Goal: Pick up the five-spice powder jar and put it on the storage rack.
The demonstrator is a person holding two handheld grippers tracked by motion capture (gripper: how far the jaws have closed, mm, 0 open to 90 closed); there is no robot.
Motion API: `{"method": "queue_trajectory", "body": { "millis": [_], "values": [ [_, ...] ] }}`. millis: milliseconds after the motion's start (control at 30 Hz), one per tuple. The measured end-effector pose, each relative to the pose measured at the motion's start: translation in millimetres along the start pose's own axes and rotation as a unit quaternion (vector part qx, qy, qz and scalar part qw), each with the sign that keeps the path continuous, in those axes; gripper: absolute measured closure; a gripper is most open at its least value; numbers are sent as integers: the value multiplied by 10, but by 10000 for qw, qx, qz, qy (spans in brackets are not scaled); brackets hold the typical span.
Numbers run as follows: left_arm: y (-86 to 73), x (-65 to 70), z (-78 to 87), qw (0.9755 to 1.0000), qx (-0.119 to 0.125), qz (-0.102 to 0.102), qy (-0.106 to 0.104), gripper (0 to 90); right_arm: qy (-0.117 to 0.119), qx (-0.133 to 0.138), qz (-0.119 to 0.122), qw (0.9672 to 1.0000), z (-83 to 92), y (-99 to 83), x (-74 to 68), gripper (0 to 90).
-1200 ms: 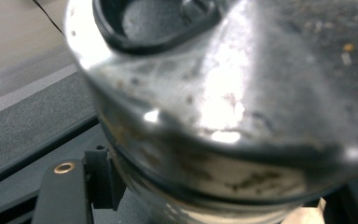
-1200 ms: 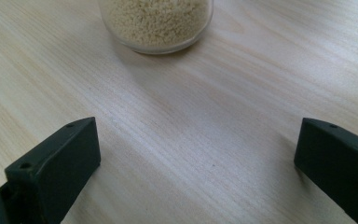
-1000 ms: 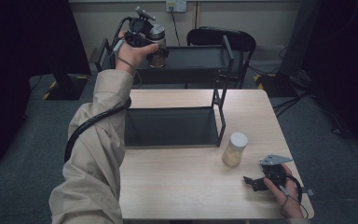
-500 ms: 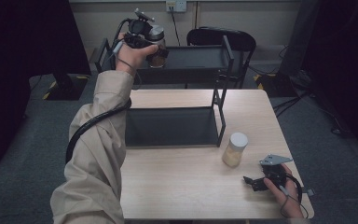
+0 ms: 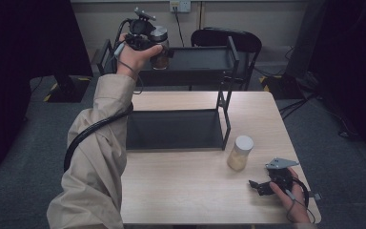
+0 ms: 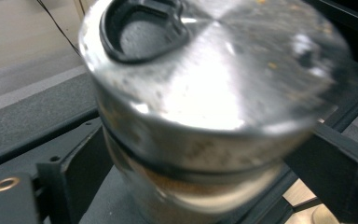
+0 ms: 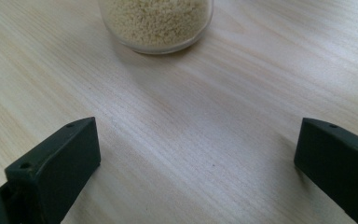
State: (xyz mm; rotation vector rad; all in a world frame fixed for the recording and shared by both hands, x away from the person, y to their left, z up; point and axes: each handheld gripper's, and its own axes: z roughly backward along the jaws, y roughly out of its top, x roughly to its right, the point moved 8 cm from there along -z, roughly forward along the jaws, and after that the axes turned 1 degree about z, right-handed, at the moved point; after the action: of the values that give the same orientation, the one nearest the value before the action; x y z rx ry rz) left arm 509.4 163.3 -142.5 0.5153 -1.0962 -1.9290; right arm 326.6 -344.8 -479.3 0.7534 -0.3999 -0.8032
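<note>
A glass jar with a silver lid [image 5: 159, 34] and brown contents stands at the left end of the black rack's top shelf [image 5: 195, 59]. My left gripper [image 5: 161, 50] is raised to it. In the left gripper view the blurred jar [image 6: 205, 107] sits between the jaws of my left gripper [image 6: 200, 182], which have just been opening and now stand open beside its glass. A second jar [image 5: 240, 152] with pale grains stands on the table. My right gripper [image 5: 256, 187] rests open near the table's front right, with the grain jar [image 7: 156, 21] ahead of my right gripper [image 7: 196, 163].
The two-level black rack has a lower shelf [image 5: 174, 129] on the wooden table [image 5: 195, 200]. A black chair [image 5: 228, 40] stands behind the table. A cable hangs along the left sleeve.
The left hand stays at the top shelf with the jar between its jaws, barely shifted. The right hand and the grain jar have not moved.
</note>
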Motion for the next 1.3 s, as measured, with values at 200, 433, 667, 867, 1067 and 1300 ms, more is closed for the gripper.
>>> {"method": "queue_trajectory", "body": {
  "millis": [200, 433, 667, 867, 1067, 1300],
  "values": [
    [-76, 34, 72, 9999, 120, 78, 2, 28, -1, -3, 0, 10000, 1, 0, 0, 0],
    [-190, 77, 181, 9996, 252, 156, -30, 7, -1, -3, -1, 10000, 1, 0, 0, 0],
    [-314, 166, 244, 9995, 246, 147, -96, 15, -2, -2, -3, 10000, 1, 0, -1, 0],
    [-451, 243, 253, 9994, 302, 82, -154, 16, -3, -1, -5, 10000, 1, 0, -2, 0],
    [-560, 310, 279, 9991, 343, 24, -231, 16, -4, 0, -8, 10000, 0, -1, -2, 0],
    [-726, 349, 287, 9990, 357, 2, -280, 17, -8, 0, -8, 10000, 1, -1, -3, 0]
  ]
}}
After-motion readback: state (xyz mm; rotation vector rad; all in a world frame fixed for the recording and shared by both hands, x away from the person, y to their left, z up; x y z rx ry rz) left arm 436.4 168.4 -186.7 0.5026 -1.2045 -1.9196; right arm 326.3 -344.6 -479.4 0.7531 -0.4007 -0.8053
